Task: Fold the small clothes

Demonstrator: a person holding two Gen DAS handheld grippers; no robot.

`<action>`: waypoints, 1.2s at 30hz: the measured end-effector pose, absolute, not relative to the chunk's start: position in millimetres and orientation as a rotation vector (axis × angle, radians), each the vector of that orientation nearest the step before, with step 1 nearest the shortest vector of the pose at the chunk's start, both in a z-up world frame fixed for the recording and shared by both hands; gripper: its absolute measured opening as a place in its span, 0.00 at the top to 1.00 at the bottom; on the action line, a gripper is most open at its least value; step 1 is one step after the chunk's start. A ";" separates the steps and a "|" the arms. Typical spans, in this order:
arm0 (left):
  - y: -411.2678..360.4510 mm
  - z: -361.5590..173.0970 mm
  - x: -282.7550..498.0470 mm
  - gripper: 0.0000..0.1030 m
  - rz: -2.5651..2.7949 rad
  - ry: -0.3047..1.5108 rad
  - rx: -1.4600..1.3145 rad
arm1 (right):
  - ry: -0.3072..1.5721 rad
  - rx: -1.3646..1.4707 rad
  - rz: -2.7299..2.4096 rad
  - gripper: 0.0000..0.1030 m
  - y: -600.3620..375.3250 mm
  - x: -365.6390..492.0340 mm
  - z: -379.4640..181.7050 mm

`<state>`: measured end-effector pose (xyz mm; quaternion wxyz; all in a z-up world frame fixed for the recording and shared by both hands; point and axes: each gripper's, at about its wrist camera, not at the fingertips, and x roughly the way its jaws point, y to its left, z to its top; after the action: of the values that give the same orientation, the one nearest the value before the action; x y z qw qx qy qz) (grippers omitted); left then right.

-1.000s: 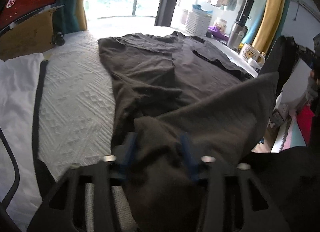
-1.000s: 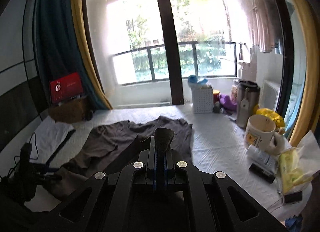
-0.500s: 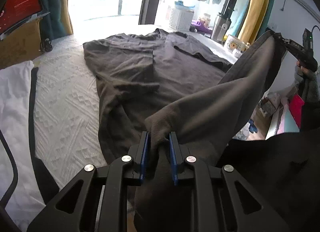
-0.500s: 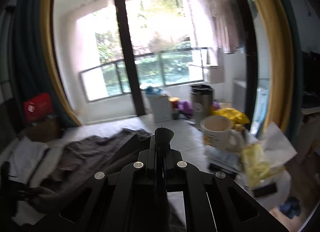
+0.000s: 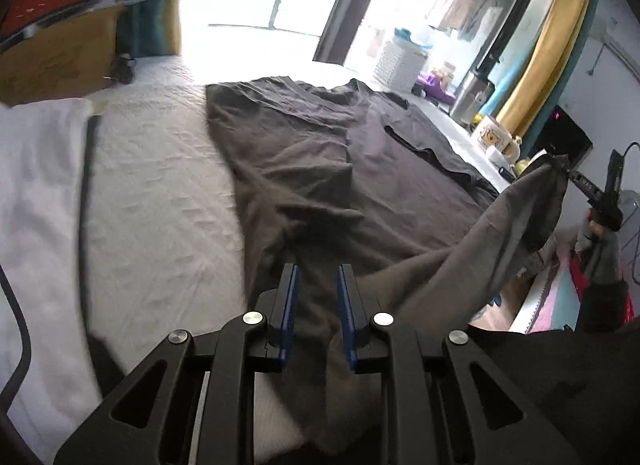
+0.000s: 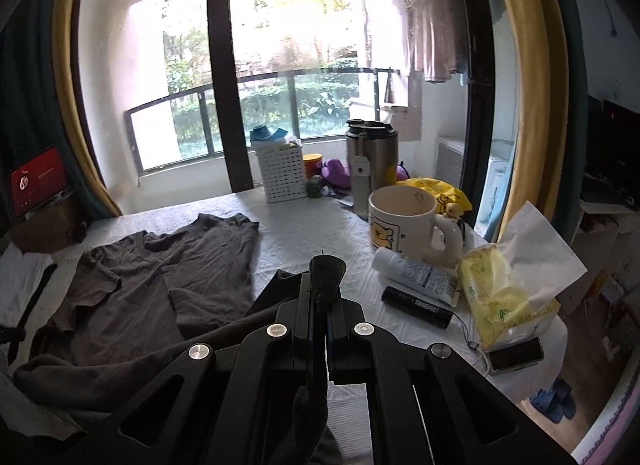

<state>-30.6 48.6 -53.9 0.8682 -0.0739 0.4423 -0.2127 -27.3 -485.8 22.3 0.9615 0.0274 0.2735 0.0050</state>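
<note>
White quilted bedding (image 5: 160,193) carries the grey T-shirt (image 5: 320,169), spread ahead of both tools. Its hem lies between the left hand-held gripper (image 5: 316,293), jaws parted. The right hand-held gripper (image 6: 320,293) pinches a lifted corner, beside a mug (image 6: 404,221).

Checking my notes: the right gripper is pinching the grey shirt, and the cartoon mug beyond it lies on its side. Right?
Not quite. The right wrist view shows the mug standing upright, mouth up. The rest holds: the right gripper is shut on a fold of the grey shirt.
</note>
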 end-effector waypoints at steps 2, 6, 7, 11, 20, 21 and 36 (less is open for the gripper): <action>32.3 -59.8 -23.3 0.82 -0.501 0.959 -0.126 | 0.554 0.052 0.018 0.96 -483.0 -27.9 23.9; -0.1 -84.5 -18.3 0.81 -0.536 1.065 -0.023 | 0.549 0.055 0.026 0.96 -481.7 -29.1 26.3; -3.0 -83.8 -22.1 0.80 -0.529 1.032 -0.003 | 0.548 0.055 0.029 0.96 -481.5 -29.3 26.6; -4.4 -84.5 -29.9 0.78 -0.500 1.021 0.006 | 0.542 0.054 0.045 0.96 -477.4 -29.9 27.7; -13.4 -86.8 -50.3 0.61 -0.440 0.947 0.128 | 0.539 0.054 0.055 0.96 -473.2 -31.6 29.1; -13.7 -87.1 -52.0 0.61 -0.437 0.930 0.130 | 0.543 0.057 0.056 0.96 -473.1 -31.1 28.5; 4.9 -16.8 -73.1 0.94 -0.307 0.618 0.131 | 0.497 0.042 0.082 0.96 -466.8 -37.0 43.8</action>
<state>-73.1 4.9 -16.8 0.9389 0.0640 0.3029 -0.1506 -37.0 -466.8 43.8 0.9682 0.0207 0.2461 0.0403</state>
